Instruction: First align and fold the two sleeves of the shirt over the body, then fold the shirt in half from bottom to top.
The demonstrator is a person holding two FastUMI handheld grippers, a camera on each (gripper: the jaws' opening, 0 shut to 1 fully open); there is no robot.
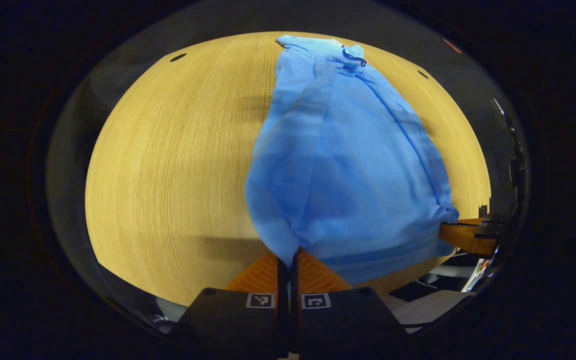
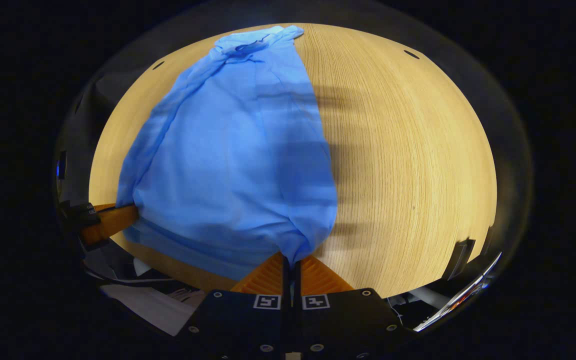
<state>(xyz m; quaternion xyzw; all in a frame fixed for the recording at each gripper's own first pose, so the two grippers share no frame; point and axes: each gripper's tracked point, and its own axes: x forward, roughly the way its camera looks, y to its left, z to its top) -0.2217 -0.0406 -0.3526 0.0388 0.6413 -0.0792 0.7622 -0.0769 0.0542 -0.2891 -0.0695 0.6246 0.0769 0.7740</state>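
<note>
Blue shirt (image 1: 348,165) lying lengthwise on the wooden worktop (image 1: 168,175), collar toward the far edge. Left tongs (image 1: 288,260) and right tongs (image 2: 290,262) each pinch a hem corner at the near edge, lifting the hem.
</note>
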